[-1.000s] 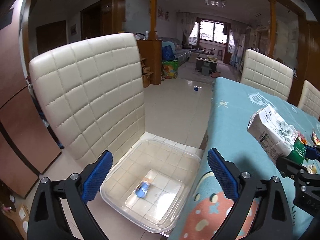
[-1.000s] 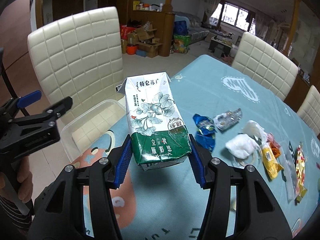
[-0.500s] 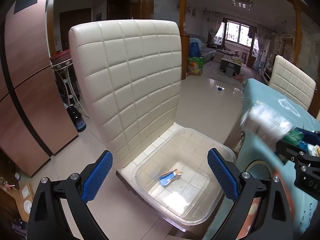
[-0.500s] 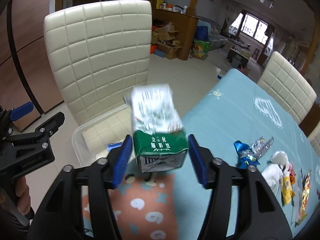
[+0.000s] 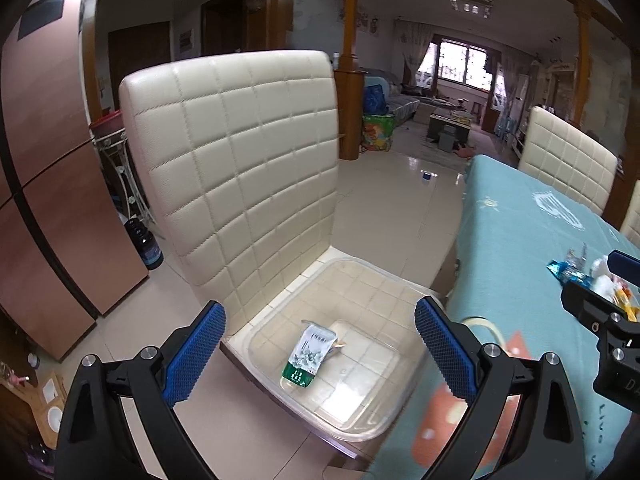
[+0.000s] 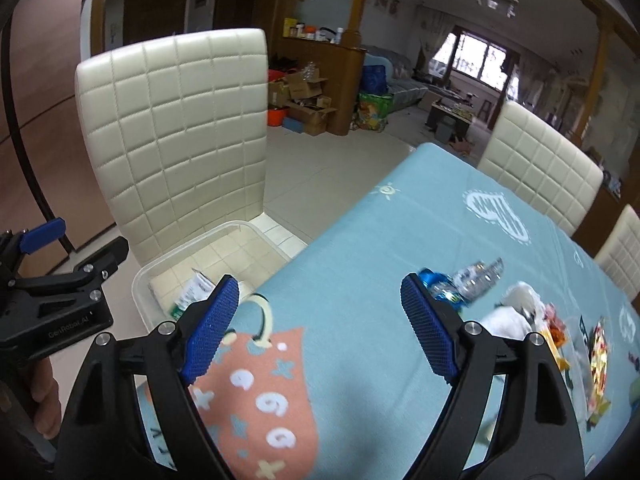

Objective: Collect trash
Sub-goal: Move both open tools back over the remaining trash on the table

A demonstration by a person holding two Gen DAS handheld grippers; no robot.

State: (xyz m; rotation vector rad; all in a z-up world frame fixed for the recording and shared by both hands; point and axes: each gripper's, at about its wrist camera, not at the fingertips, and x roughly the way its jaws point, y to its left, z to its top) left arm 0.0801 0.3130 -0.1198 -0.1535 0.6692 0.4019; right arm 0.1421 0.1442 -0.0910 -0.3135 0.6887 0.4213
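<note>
Both your tongs are empty right now. The left tongs [image 5: 318, 350] are spread wide w/ nothing between the blue pads, hanging over the clear plastic bin [image 5: 394, 280] on the cream quilted chair [image 5: 240, 152]. The right tongs [image 6: 320, 326] are also wide open, nothing gripped, over the near corner of the worktop [image 6: 400, 220] w/ its teal printed cloth.

The white-and-green milk carton [image 5: 310, 356] lies flat in the bin, near the middle, green base toward 6 o'clock. That one looks done.

What's left sits on the worktop at approx. 3 o'clock in the right-wrist view: a blue foil wrapper [image 6: 442, 286], a crumpled clear plastic wrapper [image 6: 478, 276] touching it, a white crumpled tissue wad [image 6: 506, 316] just beside, then the yellow and red snack packets [image 6: 598, 340] farther right.

Handling, my guess: all light, thin, soft. Foil and clear film are prob. slick and will slide on the cloth, so pinch a raised crease or bunched part, not a flat edge. Tissue squashes; take it mid-bulk. Nothing fragile.

Room: the cloth around the pile is open at 9 and 12 o'clock, so come in from there. The bin rim sits just beside the worktop edge and lower, w/ the chair back rising behind it at 12 o'clock. Mind the left tongs parked near the bin when you swing across.
</note>
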